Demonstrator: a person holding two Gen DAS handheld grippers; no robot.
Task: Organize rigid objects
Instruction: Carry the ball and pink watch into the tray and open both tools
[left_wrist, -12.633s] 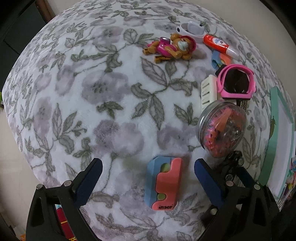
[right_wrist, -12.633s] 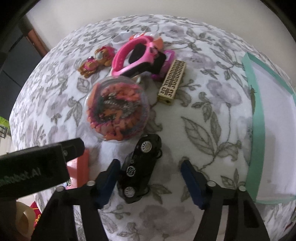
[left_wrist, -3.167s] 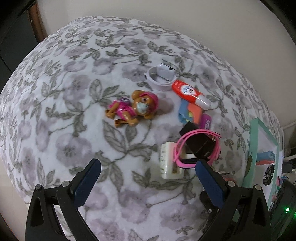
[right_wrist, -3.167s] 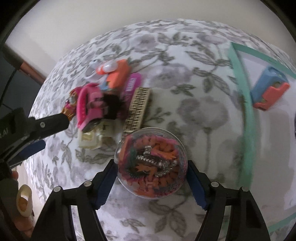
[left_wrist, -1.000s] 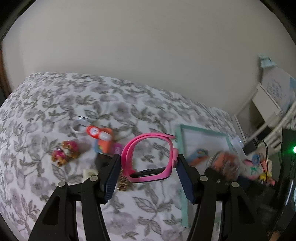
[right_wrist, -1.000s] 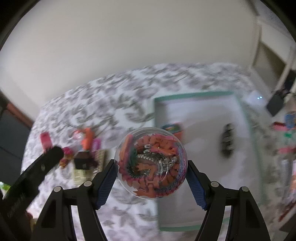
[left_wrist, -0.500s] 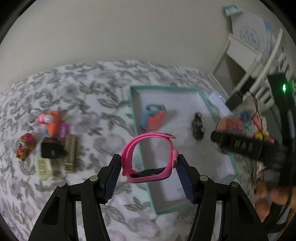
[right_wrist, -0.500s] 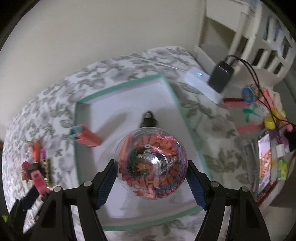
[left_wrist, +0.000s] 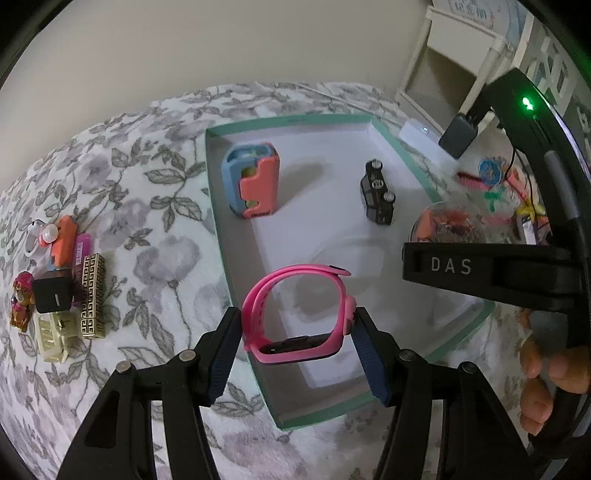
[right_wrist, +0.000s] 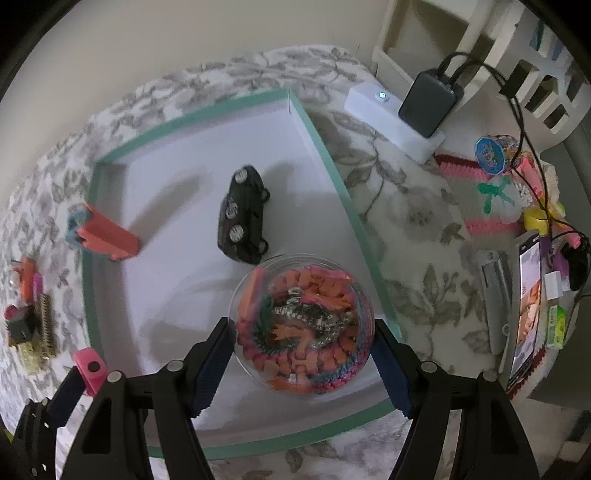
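Your left claw (left_wrist: 297, 332) grips the pink watch (left_wrist: 295, 314) over the near-left corner of the green tray (left_wrist: 288, 122), while your right claw (right_wrist: 301, 354) grips the clear ball (right_wrist: 301, 325) over its near-right corner.

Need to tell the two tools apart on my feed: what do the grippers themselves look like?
Both look alike: the left gripper and right gripper have black frames, silver screws and dark blue ribbed pads. From the left camera, the right one's body shows white "DAS" lettering and a green light.

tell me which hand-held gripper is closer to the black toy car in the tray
Right. The right hand-held gripper, holding the clear ball, hangs just beside the toy car. The left hand-held gripper, holding the pink watch, is farther back, over the tray's near end.
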